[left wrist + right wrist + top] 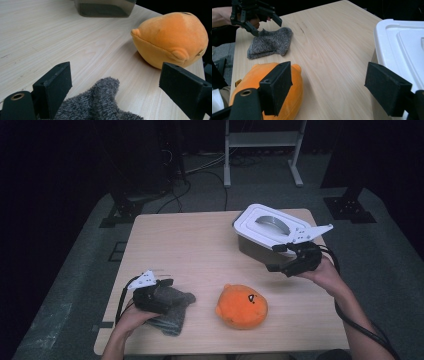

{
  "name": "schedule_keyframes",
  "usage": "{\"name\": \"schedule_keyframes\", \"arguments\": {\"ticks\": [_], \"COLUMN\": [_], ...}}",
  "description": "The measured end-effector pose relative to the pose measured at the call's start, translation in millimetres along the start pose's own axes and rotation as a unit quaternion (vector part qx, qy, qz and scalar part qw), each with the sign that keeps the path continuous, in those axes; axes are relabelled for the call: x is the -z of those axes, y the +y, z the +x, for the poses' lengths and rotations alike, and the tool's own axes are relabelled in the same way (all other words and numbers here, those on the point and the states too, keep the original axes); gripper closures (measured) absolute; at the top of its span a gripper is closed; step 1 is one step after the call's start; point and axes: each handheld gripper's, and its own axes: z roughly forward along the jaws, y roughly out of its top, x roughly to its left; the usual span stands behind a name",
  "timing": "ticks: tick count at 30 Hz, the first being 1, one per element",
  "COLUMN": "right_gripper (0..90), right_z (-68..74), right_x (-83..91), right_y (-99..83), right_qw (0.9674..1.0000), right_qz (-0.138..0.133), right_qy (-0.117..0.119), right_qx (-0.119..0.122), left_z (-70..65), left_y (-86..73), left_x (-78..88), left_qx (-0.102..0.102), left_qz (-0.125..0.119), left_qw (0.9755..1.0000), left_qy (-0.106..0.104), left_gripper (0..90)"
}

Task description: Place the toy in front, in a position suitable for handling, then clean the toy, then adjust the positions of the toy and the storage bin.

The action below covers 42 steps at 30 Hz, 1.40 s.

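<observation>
Nearest the person, at the front left of the counter (200,240), the left tongs (167,287) sit low over a grey sock (172,312). The sock is fuzzy, flecked knit, folded into a soft lump that lies flat on the wood. Its fluffy end pokes up between the 2 black, blocky jaws in the left gripper view, and the jaws stand spread well apart without pressing on it.

Just to the right of the sock, apart from it, rests an orange plush toy (242,306). It is round and squashy, with smooth short pile, a stitched seam round its middle, small stubby ears and a dark mark on its face.

Farther back on the right, the right tongs (279,258) hang above the counter, just in front of a bin (257,247). Their 2 jaws are spread wide with nothing between them. The bin is a boxy tub with grey, see-through walls, and a white hard-plastic lid (270,222) with rounded corners and a curved grey handle set into its top.

The counter is pale wood-grain laminate, smooth and matt, with a few faint scuffs. Beyond it lies grey carpet with black cables trailing across, the feet of a white metal frame (262,150), and black stand bases, all in a dark room.
</observation>
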Motion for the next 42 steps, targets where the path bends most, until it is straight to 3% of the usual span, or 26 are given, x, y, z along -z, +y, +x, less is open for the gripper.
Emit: {"name": "schedule_keyframes", "arguments": {"ticks": [16,26,42], "right_gripper": [21.0,21.5,21.8], "right_z": [-19.3,-34.9,-65.0], "right_x": [0.1,-3.4,-4.3], "right_y": [27.2,45.5,53.0], "right_qw": [0.9999,0.9997,0.9992], "right_qz": [0.012,0.006,0.014], "right_qy": [-0.007,-0.016,-0.037], "right_qx": [0.010,0.015,0.006], "left_z": [-5.5,-3.7,-2.5], "left_y": [5.0,2.3,1.9], "left_x": [-2.9,-2.0,-5.8], "left_qx": [-0.016,-0.009,-0.009], "left_qz": [0.001,0.000,0.009], "left_qw": [0.9998,0.9999,0.9998], "left_qy": [-0.008,-0.010,-0.015], "left_gripper": [9.0,8.7,8.1]}}
